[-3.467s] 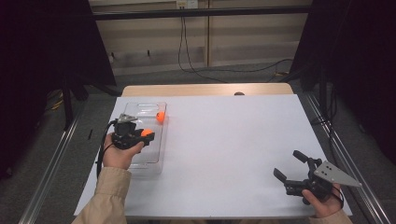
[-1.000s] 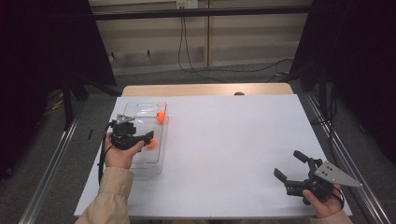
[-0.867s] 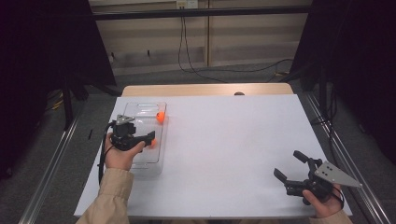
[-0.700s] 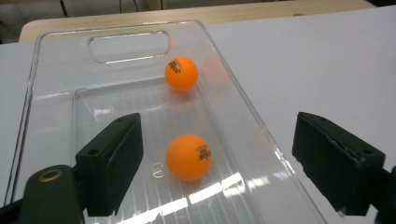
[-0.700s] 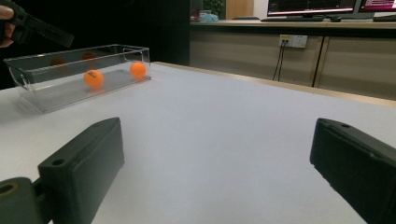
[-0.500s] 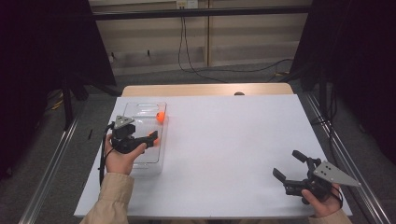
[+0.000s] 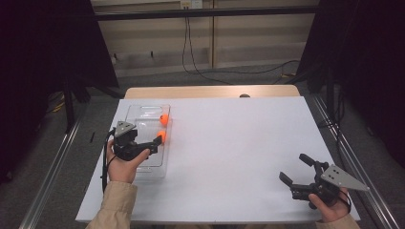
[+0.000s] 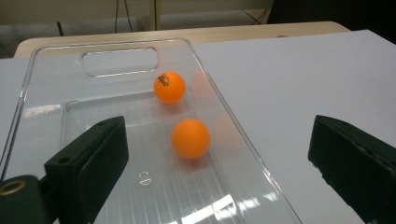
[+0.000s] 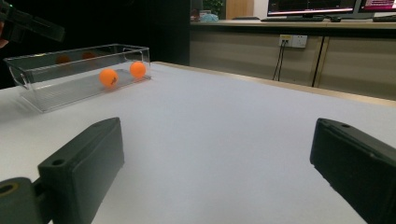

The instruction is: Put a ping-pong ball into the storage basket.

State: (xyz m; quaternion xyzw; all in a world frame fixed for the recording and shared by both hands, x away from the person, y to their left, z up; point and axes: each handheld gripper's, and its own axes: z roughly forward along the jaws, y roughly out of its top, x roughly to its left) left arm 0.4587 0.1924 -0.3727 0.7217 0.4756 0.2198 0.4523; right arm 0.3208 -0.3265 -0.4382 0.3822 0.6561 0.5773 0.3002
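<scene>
Ball (image 8: 190, 138) released, ahead of tool (image 8: 219, 158)

A fixed camera looks forward and down over the white table (image 7: 229, 143). The left gripper's camera sits close above the clear tray (image 8: 42, 70), just ahead of its jaws. The right gripper's camera looks low across the table at that same tray (image 9: 28, 63), far beyond its jaws.

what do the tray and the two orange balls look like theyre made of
Tray: looks like clear hard plastic, glossy; the table shows through and its ribbed floor glints. Balls, nearer and farther: probably thin matte plastic, like table-tennis balls; the farther one bears a small printed mark.
</scene>
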